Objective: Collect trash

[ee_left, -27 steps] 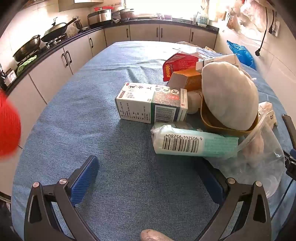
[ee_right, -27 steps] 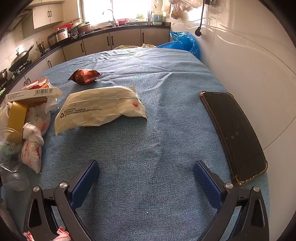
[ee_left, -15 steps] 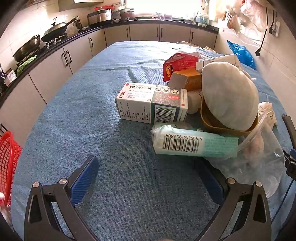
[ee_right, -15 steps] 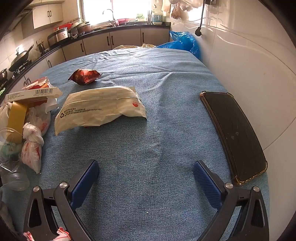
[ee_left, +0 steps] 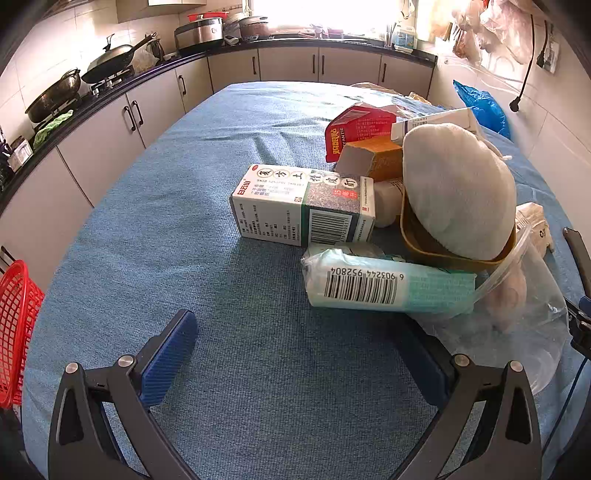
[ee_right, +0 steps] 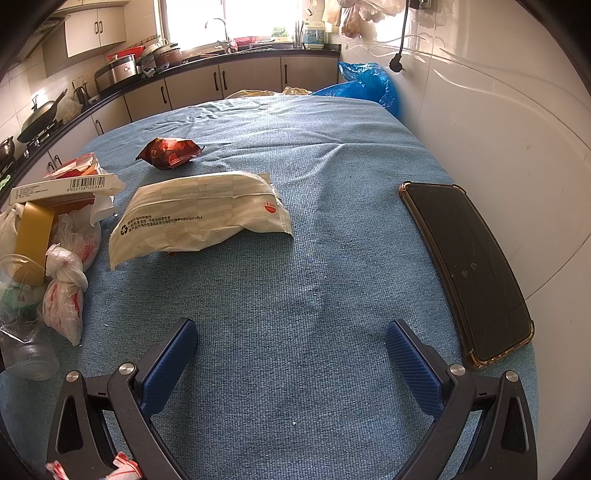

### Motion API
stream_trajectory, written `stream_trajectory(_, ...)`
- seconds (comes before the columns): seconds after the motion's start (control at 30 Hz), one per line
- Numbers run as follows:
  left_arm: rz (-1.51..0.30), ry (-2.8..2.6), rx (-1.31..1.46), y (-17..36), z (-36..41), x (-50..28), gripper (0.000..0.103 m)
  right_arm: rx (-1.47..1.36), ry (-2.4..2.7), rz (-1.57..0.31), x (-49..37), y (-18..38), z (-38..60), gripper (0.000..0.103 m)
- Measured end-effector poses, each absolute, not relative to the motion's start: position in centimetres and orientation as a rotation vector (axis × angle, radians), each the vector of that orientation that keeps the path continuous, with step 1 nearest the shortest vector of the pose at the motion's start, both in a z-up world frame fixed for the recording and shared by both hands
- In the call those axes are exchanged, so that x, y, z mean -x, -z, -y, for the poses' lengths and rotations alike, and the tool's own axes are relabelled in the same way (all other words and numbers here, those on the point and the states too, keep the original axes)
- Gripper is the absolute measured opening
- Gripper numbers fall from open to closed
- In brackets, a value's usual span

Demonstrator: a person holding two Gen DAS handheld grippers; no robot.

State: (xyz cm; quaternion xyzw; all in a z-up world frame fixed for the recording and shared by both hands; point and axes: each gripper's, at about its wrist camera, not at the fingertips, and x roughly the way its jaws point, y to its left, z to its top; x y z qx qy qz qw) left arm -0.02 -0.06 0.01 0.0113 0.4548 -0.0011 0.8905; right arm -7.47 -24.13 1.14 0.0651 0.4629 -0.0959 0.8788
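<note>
Kitchen table (ee_left: 155,206) was covered in blue cloth. Left gripper (ee_left: 295,354) and right gripper (ee_right: 291,354) were angled down over bare cloth, jaws wide, nothing gripped. Brown bowl (ee_left: 417,243) held a white lump (ee_left: 458,192) amid trash; cream wrapper (ee_right: 199,218) was seen ahead of the right gripper.

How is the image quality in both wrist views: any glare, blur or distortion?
Left wrist view: sharp, strong fisheye bending of the counter, window blown out white. Right wrist view: sharp too, window overexposed, soft glare on the tiled wall, and the phone curves with the lens.
</note>
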Motion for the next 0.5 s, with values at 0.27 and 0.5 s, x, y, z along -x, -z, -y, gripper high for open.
stream_trajectory(0.27,-0.944,0.002,-0.023,-0.01,0.06,0.02,0.103,-0.136,0.2,-0.965,7.49,-1.13,24.13,0.103)
stream_trajectory(0.5,-0.945,0.003,-0.022,-0.01,0.05,0.02,0.103,-0.136,0.2,-0.964,7.51,-1.09,24.05,0.103)
